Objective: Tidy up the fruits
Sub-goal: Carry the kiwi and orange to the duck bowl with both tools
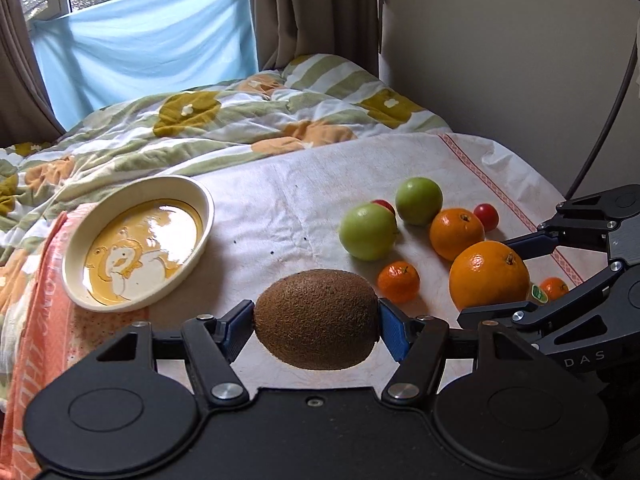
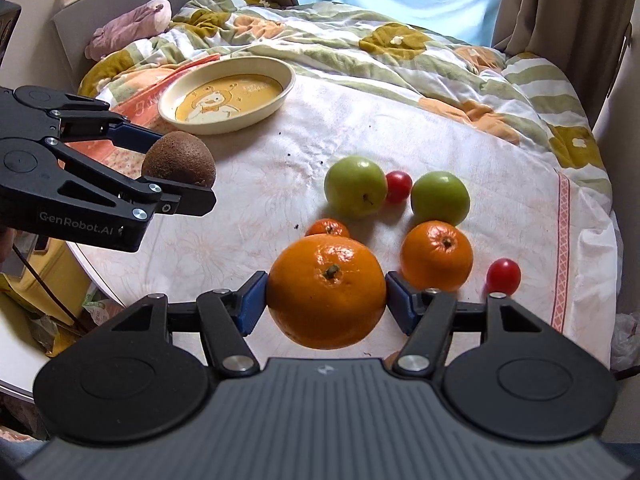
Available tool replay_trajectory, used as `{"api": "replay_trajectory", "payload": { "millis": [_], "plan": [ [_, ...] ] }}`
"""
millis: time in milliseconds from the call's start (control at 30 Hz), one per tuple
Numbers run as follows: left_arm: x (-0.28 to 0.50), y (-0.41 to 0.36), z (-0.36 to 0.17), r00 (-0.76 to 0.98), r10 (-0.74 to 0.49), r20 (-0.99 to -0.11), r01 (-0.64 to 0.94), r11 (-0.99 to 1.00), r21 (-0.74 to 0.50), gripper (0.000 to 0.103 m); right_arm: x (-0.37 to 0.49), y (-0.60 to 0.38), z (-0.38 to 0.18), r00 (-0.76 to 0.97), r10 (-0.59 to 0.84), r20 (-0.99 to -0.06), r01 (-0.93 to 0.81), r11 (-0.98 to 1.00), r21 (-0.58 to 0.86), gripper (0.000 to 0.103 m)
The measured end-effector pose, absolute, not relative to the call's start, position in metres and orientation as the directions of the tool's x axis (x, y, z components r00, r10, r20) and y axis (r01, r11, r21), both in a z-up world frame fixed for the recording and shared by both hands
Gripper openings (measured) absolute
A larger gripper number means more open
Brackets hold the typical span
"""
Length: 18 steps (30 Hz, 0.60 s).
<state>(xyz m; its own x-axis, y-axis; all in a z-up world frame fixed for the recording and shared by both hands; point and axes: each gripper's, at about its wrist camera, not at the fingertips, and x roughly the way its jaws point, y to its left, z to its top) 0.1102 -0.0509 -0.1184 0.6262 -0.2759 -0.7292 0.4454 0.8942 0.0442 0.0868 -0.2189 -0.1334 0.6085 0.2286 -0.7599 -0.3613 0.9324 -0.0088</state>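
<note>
We are pinching a kiwi (image 1: 317,319) in our left gripper (image 1: 317,326) and an orange (image 2: 326,291) in our right gripper (image 2: 326,300), both above the cloth (image 2: 248,208), near the dish (image 2: 228,98).

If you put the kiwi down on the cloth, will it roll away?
Probably not far. The kiwi, held by the left gripper, is egg-shaped, so it would likely wobble. Its fuzzy skin should catch on the soft white cloth.

The left gripper (image 1: 316,320) is clamping a kiwi (image 1: 316,319) between its blue pads, while the right gripper (image 2: 326,294) is gripping a large orange (image 2: 326,291) to its right.
</note>
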Motion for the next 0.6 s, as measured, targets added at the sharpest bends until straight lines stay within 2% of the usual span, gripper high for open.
{"api": "replay_trajectory", "payload": {
  "millis": [100,267,600],
  "plan": [
    [0.111,-0.043,-0.101,0.660,-0.247,-0.710,0.407,0.911,0.061,0.070,0.093,-0.216,-0.114,0.613,0.264,-0.745,-0.368,0.929,0.027,0.078],
    [0.118,-0.021,-0.077,0.710,-0.200,-0.675,0.343,0.936,0.084,0.070,0.109,-0.196,-0.083,0.644,0.283,-0.710,-0.407,0.913,-0.005,0.078],
    [0.173,0.039,-0.054,0.747,-0.124,-0.653,0.263,0.958,0.118,0.070,0.182,-0.135,-0.042,0.657,0.340,-0.673,-0.415,0.908,0.054,0.078]
  ]
}}
